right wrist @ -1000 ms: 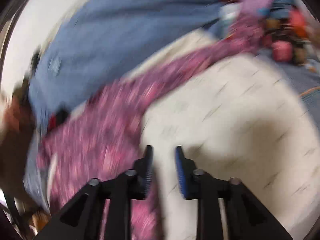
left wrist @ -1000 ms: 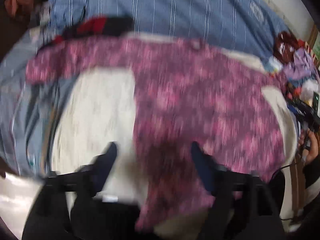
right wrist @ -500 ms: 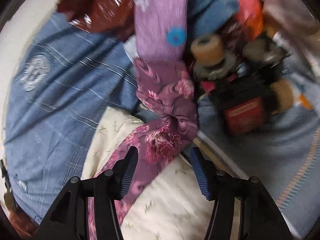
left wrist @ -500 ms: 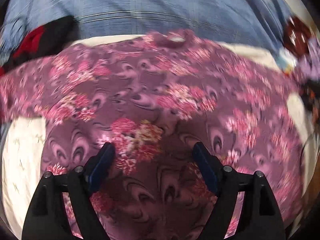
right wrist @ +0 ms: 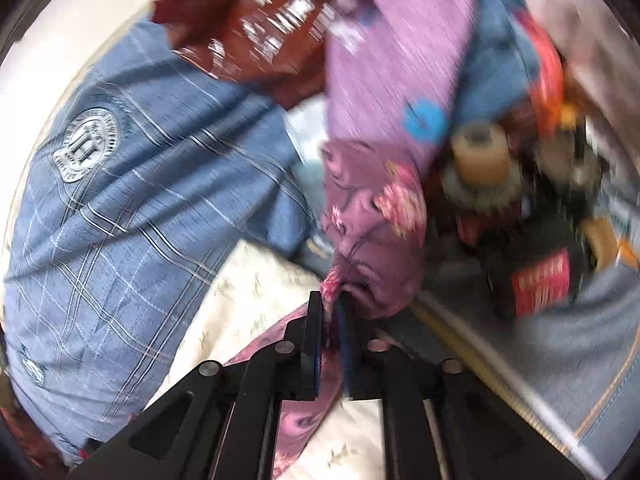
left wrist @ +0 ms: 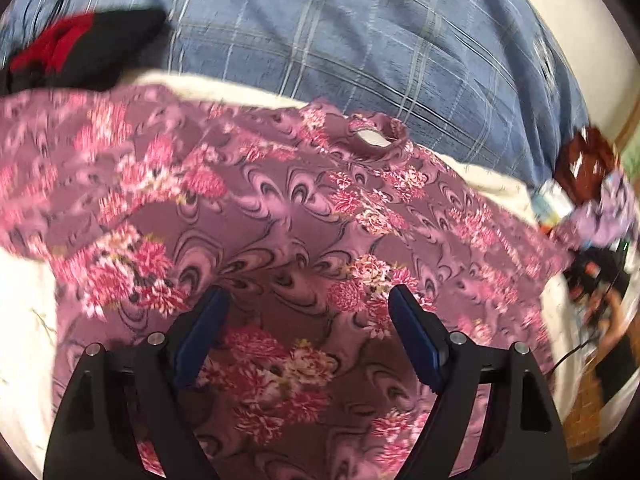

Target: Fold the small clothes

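Observation:
A purple top with pink flowers (left wrist: pixel 280 216) lies spread flat on a cream cloth (left wrist: pixel 24 320), its neck hole at the far edge. My left gripper (left wrist: pixel 308 312) hangs open over the middle of the top, with nothing pinched between its fingers. In the right wrist view one sleeve of the purple top (right wrist: pixel 372 216) runs away from me. My right gripper (right wrist: pixel 331 312) is closing on that sleeve, and the bunched fabric sits pressed between its pads.
A blue checked pillow (left wrist: pixel 360 40) lies behind the top, also the blue checked pillow (right wrist: pixel 120 208) with its round badge. A black and red garment (left wrist: pixel 80 48) sits far left. A heap of clothes and small items (right wrist: pixel 500 168) crowds the right side. A person's hand (left wrist: pixel 612 320) shows far right.
My left gripper slid over the purple top and stayed open. My right gripper swung across to the sleeve, opened around it, then closed on the fabric.

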A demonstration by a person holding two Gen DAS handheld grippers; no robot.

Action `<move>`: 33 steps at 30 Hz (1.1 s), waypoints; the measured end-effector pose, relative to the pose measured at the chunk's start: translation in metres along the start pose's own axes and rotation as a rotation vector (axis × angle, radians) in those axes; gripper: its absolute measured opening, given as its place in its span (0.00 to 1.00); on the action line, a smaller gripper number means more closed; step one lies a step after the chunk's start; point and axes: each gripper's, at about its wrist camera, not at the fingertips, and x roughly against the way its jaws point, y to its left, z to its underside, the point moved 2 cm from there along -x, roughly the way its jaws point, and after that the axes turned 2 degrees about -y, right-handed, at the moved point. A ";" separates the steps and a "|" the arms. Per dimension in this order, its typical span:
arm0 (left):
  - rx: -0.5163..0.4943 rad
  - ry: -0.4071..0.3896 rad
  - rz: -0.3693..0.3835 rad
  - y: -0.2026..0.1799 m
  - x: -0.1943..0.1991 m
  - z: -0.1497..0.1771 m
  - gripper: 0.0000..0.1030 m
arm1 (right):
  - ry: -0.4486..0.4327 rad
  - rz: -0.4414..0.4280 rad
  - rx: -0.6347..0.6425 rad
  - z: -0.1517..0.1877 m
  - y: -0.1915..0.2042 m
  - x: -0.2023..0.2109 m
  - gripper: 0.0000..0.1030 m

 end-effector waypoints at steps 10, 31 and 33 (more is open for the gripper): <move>-0.035 0.008 -0.002 -0.007 -0.005 -0.003 0.80 | -0.069 0.073 -0.157 -0.003 -0.015 -0.026 0.46; 0.007 -0.064 -0.110 0.026 0.019 -0.023 0.80 | 0.012 -0.112 0.414 0.138 0.175 0.034 0.07; 0.023 -0.074 -0.103 0.031 0.024 -0.026 0.80 | 0.057 -0.153 0.466 0.173 0.202 0.029 0.07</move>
